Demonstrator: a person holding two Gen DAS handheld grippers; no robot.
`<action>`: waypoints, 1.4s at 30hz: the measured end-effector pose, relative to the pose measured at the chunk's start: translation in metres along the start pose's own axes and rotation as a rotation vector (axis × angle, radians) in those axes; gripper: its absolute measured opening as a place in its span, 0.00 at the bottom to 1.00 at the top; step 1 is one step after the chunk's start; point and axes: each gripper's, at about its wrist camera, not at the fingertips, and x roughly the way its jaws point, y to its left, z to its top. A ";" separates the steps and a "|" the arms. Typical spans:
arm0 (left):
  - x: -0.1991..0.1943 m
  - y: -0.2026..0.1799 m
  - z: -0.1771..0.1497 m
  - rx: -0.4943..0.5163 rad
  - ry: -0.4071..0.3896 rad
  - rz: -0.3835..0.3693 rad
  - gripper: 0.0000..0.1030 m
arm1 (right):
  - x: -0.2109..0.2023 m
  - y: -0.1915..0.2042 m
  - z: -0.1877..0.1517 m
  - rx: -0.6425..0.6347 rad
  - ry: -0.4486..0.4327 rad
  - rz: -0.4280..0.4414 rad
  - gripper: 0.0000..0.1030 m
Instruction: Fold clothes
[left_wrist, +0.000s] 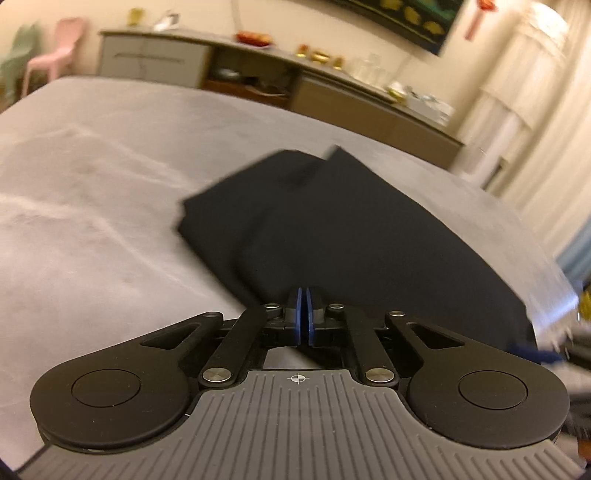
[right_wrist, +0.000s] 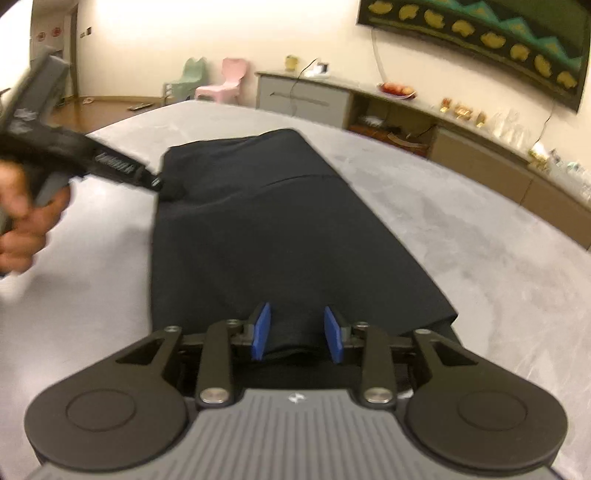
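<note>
A black garment (right_wrist: 266, 229) lies folded lengthwise in a long strip on the grey surface (right_wrist: 461, 236); it also shows in the left wrist view (left_wrist: 351, 229). My left gripper (left_wrist: 304, 295) is shut on the garment's edge, blue pads pressed together. In the right wrist view the left gripper (right_wrist: 157, 182) meets the strip's left side, a hand holding it. My right gripper (right_wrist: 297, 319) is open, its blue pads either side of the garment's near end, not closed on it. The right gripper shows blurred at the right edge of the left wrist view (left_wrist: 554, 350).
A long grey sideboard (right_wrist: 406, 118) with fruit and ornaments runs along the far wall. Pink (right_wrist: 225, 83) and green (right_wrist: 188, 77) small chairs stand at the far left. A curtain (left_wrist: 535, 110) hangs at the right.
</note>
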 end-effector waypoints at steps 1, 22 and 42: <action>-0.004 0.002 0.002 -0.008 -0.006 0.014 0.03 | -0.005 -0.001 -0.001 0.001 0.015 0.019 0.33; 0.077 -0.018 0.090 0.252 0.026 0.197 0.20 | 0.018 -0.070 -0.017 0.218 -0.051 -0.128 0.22; 0.013 -0.032 0.005 0.150 -0.041 0.110 0.35 | 0.008 -0.076 -0.024 -0.002 0.010 -0.263 0.38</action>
